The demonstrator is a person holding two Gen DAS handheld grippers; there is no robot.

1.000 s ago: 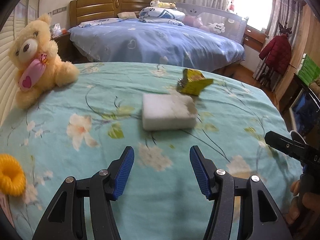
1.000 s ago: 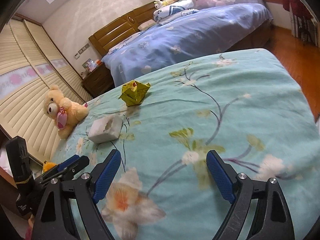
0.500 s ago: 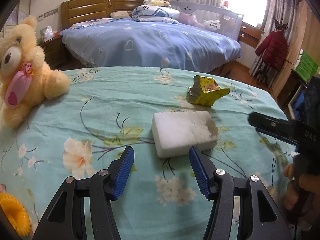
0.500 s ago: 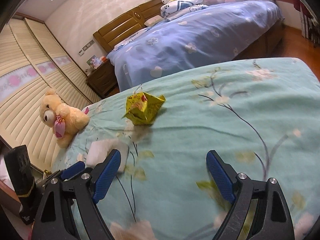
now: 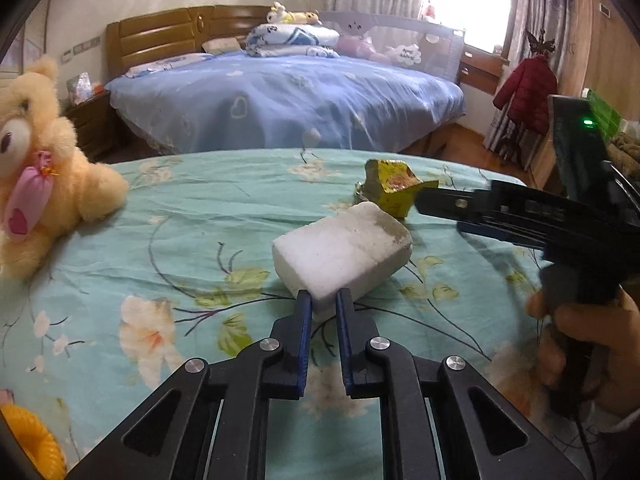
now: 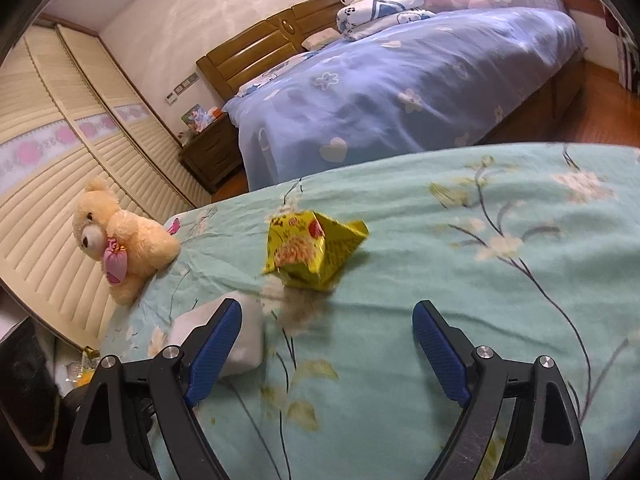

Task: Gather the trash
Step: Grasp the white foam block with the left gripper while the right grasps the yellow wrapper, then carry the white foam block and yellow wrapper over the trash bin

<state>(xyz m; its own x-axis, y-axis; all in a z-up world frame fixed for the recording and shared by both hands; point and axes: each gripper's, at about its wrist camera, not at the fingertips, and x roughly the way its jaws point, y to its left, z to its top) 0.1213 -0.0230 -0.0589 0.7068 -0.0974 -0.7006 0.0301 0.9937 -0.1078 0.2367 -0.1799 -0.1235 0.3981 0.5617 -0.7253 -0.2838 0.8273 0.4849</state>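
Note:
A dirty white foam block (image 5: 344, 250) lies on the teal flowered bedspread (image 5: 200, 216). My left gripper (image 5: 322, 306) is shut on the block's near corner. The block also shows in the right wrist view (image 6: 248, 332), partly behind my left finger. A crumpled yellow snack wrapper (image 6: 310, 250) lies just beyond my right gripper (image 6: 328, 340), which is open and empty above the bedspread. The wrapper also shows in the left wrist view (image 5: 394, 190), behind the block, with the right gripper (image 5: 520, 220) reaching toward it from the right.
A beige teddy bear (image 5: 44, 184) sits at the bed's left edge, also in the right wrist view (image 6: 120, 240). A yellow ring (image 5: 32, 444) lies near left. A blue bed (image 5: 288, 100) stands beyond, louvred wardrobe doors (image 6: 60, 200) to the left.
My left gripper moved forward to the foam block and closed on its near corner. My right gripper advanced toward the yellow wrapper and stayed open.

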